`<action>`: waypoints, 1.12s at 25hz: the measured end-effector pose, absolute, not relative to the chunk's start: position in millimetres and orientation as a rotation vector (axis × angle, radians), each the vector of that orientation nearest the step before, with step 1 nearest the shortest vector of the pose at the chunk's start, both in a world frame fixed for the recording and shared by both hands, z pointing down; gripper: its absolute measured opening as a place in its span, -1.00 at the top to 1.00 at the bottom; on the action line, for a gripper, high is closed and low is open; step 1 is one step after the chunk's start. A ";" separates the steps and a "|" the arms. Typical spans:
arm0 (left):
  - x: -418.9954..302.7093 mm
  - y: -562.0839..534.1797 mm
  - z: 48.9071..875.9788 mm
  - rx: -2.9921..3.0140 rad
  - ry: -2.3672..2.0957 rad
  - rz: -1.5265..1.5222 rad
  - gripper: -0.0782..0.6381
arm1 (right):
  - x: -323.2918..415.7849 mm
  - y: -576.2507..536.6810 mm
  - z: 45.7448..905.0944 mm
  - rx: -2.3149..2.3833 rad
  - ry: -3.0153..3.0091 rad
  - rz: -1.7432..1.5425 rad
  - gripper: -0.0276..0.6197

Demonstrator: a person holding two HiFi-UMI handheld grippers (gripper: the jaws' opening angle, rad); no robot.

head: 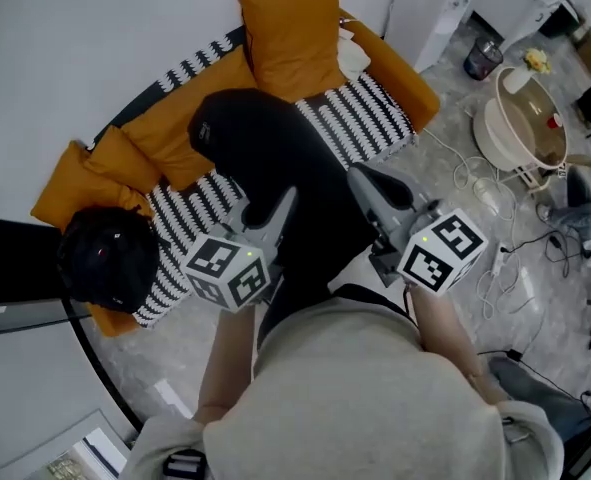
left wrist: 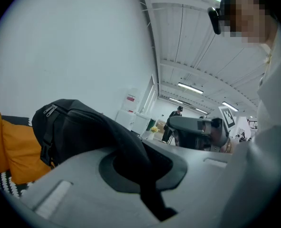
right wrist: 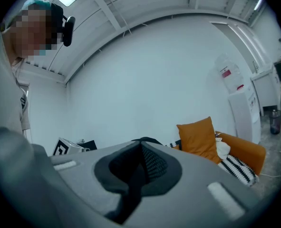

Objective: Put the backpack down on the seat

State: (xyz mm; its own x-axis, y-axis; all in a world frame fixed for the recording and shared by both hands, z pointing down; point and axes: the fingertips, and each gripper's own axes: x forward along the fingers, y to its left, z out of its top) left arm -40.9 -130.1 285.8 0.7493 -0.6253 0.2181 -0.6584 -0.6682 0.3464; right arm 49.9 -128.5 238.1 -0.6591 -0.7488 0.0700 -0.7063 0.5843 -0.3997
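Note:
A black backpack (head: 260,153) hangs over the sofa seat (head: 370,113), which has a black-and-white zigzag cover, and both grippers hold it up. My left gripper (head: 278,206) is shut on a black strap at the pack's near left. In the left gripper view the backpack (left wrist: 78,127) bulges at the left, and its strap runs down between the jaws of the left gripper (left wrist: 147,184). My right gripper (head: 363,176) is shut on the pack's near right side. Black mesh and strap fill the slot of the right gripper (right wrist: 138,175) in its own view.
Orange cushions (head: 290,33) line the sofa back, and another orange cushion (right wrist: 197,137) shows in the right gripper view. A black rounded bag (head: 105,253) lies at the sofa's left end. A white round basket (head: 520,118) and cables (head: 485,198) lie on the floor to the right.

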 end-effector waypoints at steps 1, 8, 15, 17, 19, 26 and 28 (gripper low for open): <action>-41.8 -141.8 286.3 2.543 -0.969 0.122 0.74 | 49.8 -140.5 235.9 -1.251 2.696 -0.608 0.91; -54.9 -230.0 278.1 2.554 -0.934 0.108 0.74 | 28.8 -228.8 219.1 -1.254 2.684 -0.572 0.91; -63.1 -293.7 280.9 2.569 -0.891 0.101 0.74 | 20.7 -295.8 225.0 -1.317 2.663 -0.568 0.91; -64.0 -299.1 284.7 2.569 -0.879 0.117 0.74 | 22.0 -305.6 225.6 -1.336 2.648 -0.568 0.91; -65.4 -304.9 288.7 2.565 -0.868 0.138 0.74 | 23.0 -313.1 227.0 -1.353 2.640 -0.575 0.91; -68.0 -344.5 312.2 2.529 -0.852 0.203 0.74 | 29.4 -354.4 251.1 -1.380 2.626 -0.661 0.91; -66.3 -349.5 321.7 2.511 -0.853 0.226 0.74 | 32.7 -360.6 259.4 -1.384 2.624 -0.690 0.91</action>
